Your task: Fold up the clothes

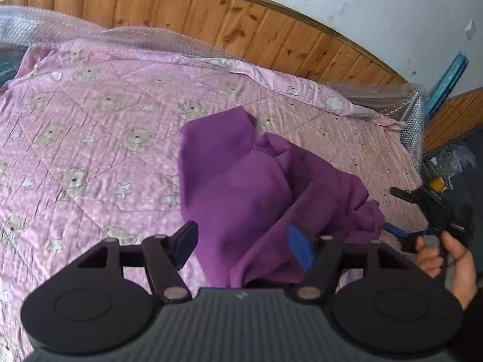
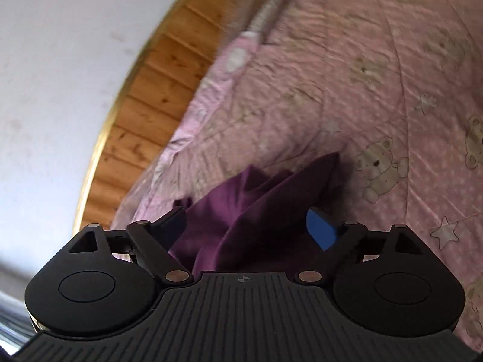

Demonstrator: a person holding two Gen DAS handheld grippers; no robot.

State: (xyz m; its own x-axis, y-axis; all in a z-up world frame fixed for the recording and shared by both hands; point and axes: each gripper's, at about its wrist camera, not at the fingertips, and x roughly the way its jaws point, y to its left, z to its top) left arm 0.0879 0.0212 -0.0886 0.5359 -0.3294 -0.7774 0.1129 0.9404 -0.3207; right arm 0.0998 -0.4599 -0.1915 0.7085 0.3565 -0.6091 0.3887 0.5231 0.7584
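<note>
Illumination is soft, diffuse daylight; no glare. Strong fisheye distortion bows the wooden headboard (image 1: 271,36) toward the frame edges. The right wrist view shows motion blur across the upper right of the pink quilt (image 2: 377,60). The purple cloth (image 2: 256,211) casts a dark shadow at centre.

I am seeing the garment (image 1: 241,181) lying bunched on the quilt (image 1: 90,120), toward the bed's right edge. My left gripper (image 1: 241,241) is sitting over the garment's near end, with cloth lying between its fingers. My right gripper (image 1: 422,211) is reaching in from the right edge, touching the garment's right side. The headboard (image 1: 181,15) is standing behind the quilt, against the wall (image 1: 362,0).
</note>
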